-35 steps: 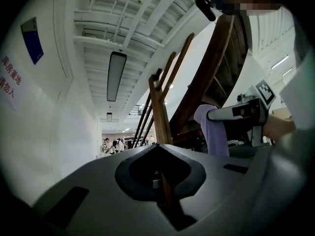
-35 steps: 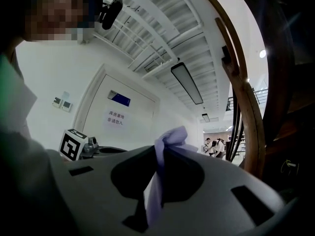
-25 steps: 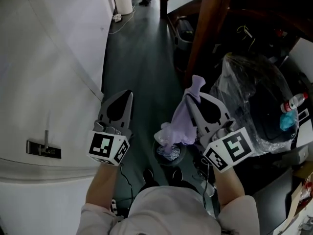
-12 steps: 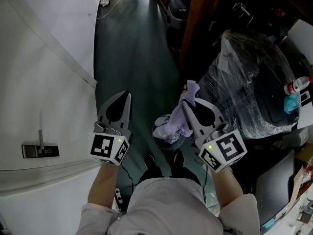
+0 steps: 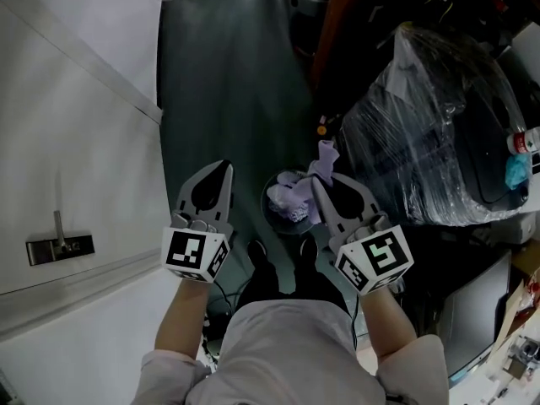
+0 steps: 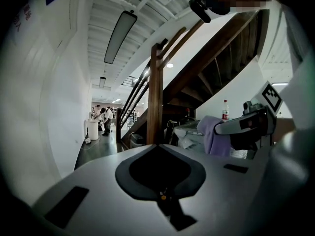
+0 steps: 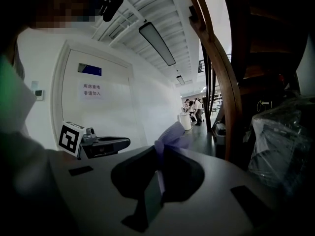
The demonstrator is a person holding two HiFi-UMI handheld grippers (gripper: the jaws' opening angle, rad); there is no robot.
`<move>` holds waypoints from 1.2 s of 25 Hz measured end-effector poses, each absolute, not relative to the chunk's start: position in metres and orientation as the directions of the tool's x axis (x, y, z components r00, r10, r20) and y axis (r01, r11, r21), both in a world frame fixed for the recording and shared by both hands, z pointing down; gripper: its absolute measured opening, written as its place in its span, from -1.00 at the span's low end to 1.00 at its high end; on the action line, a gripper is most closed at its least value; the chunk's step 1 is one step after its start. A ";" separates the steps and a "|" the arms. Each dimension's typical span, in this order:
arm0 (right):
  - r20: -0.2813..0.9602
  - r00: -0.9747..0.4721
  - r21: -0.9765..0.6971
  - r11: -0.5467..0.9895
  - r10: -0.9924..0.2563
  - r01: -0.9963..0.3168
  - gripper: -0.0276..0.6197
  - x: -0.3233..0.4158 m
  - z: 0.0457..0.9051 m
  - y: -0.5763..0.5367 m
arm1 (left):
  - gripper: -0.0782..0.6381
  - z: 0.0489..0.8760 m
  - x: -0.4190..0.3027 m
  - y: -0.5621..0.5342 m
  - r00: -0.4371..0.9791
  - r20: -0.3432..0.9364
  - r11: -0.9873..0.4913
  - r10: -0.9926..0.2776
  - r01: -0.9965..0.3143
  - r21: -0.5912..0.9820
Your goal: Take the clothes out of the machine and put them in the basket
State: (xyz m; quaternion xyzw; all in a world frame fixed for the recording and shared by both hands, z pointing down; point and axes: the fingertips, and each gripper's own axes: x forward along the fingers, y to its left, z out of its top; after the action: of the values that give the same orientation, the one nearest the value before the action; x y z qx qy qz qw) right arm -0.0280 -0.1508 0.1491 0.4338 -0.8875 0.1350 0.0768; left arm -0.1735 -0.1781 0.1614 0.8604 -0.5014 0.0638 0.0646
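Observation:
My right gripper (image 5: 321, 180) is shut on a lavender cloth (image 5: 297, 197). The cloth's knot sticks up past the jaw tips and the rest hangs down to the left. Its lower folds lie over a small dark round basket (image 5: 277, 226) on the floor, which holds more pale clothes. In the right gripper view the cloth (image 7: 170, 133) rises from between the closed jaws of my right gripper (image 7: 162, 150). My left gripper (image 5: 225, 168) is shut and holds nothing, level with the right one. Its view shows the closed left gripper (image 6: 157, 146) and the cloth (image 6: 212, 134) off to the right. The white machine (image 5: 76, 142) fills the left.
A metal handle (image 5: 58, 246) sits on the white panel at the left. A plastic-wrapped dark bulk (image 5: 439, 125) with a water bottle (image 5: 524, 142) stands at the right. A wooden stair post (image 6: 155, 97) rises ahead. The person's shoes (image 5: 257, 251) are just behind the basket.
Both grippers have come down together. The lavender cloth has sunk with the right gripper and now reaches the basket.

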 end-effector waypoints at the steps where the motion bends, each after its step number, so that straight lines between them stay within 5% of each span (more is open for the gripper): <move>1: 0.266 -0.613 -0.183 0.585 -0.744 -0.790 -0.83 -0.029 0.157 -0.150 | -0.73 0.170 -0.173 -0.177 0.488 0.188 -0.487 -0.853 -0.872 0.054; 30: 0.519 -0.564 -0.338 0.452 -0.642 -0.825 -0.83 -0.013 0.368 -0.139 | -0.73 0.382 -0.143 -0.158 0.493 0.487 -0.452 -0.721 -0.867 0.209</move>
State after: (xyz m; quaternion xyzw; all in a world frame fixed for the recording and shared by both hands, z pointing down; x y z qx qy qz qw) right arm -0.0133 -0.1386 0.3682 0.4385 -0.8368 0.2860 0.1602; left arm -0.1427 -0.1576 0.3818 0.8356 -0.4752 0.1666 0.2196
